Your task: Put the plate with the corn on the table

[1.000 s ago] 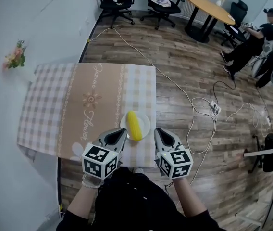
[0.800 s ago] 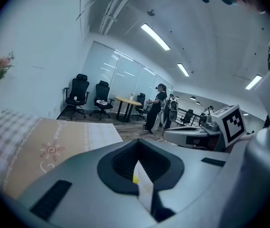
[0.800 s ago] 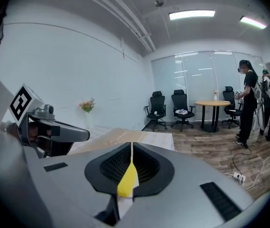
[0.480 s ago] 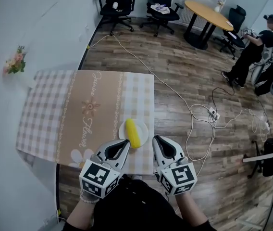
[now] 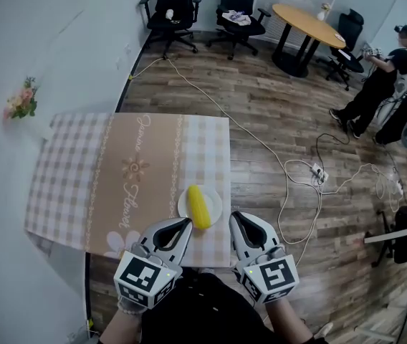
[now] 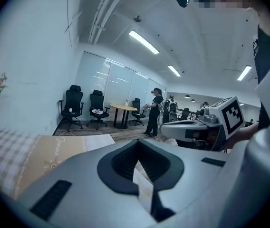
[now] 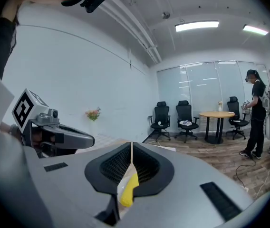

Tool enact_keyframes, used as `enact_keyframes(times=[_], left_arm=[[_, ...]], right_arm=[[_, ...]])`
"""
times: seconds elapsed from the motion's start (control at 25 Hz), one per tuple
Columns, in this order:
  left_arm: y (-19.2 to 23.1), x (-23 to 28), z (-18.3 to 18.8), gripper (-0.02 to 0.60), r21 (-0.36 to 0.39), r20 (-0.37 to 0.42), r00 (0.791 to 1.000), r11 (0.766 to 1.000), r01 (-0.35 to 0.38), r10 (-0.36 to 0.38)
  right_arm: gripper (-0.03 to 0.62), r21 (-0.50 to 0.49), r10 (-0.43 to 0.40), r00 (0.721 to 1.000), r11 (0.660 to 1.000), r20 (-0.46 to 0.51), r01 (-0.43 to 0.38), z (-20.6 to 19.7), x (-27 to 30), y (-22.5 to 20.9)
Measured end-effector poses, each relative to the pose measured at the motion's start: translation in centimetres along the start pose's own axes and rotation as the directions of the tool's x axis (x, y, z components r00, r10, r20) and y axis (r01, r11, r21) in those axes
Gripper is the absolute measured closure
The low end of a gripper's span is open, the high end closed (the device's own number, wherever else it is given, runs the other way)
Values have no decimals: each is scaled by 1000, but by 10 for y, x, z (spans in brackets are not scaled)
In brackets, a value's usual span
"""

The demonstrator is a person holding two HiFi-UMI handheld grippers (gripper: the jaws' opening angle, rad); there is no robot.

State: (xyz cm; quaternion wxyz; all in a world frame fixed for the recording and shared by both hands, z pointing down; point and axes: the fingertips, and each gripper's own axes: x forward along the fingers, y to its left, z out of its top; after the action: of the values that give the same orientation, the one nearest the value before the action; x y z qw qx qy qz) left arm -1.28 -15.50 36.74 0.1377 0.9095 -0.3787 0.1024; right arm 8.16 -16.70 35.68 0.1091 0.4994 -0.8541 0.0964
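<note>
Your left hand-held gripper (image 5: pixel 183 226) and your right hand-held gripper (image 5: pixel 238 219) hang side by side at the near edge of the surface (image 5: pixel 211 142), both held clear of it. Each has its jaws pressed together. In the left gripper view (image 6: pixel 137 158) the pads meet with only a thin slit under them, and in the right gripper view (image 7: pixel 131 151) the same closed slit lets a sliver of yellow show through from beyond. Neither one is pinching anything. Around you spreads the wooden floor (image 5: pixel 261 92). The surface is draped in a checked cloth (image 5: pixel 67 178) with a tan band down its middle. Farther back you have a round table (image 5: pixel 311 16) and two black office chairs (image 5: pixel 171 2), and a person (image 5: pixel 379 77) stands at the right. The plate (image 5: pixel 216 205) sits on the cloth near the surface's near right corner, just ahead of your two gripper tips and between them. The corn (image 5: pixel 198 206) lies on the plate, pointing lengthwise away from you. A small spray of flowers (image 5: pixel 21 100) shows against the wall at your left.
</note>
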Motion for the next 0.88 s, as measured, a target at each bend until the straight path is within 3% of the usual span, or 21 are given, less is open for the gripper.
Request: enact_keyframes(times=[0.88], left_arm=[[-2, 2, -8, 568, 26, -24, 1000, 1000, 7, -6]], right_arm=[[548, -14, 35, 999, 999, -20, -36, -6, 12, 21]])
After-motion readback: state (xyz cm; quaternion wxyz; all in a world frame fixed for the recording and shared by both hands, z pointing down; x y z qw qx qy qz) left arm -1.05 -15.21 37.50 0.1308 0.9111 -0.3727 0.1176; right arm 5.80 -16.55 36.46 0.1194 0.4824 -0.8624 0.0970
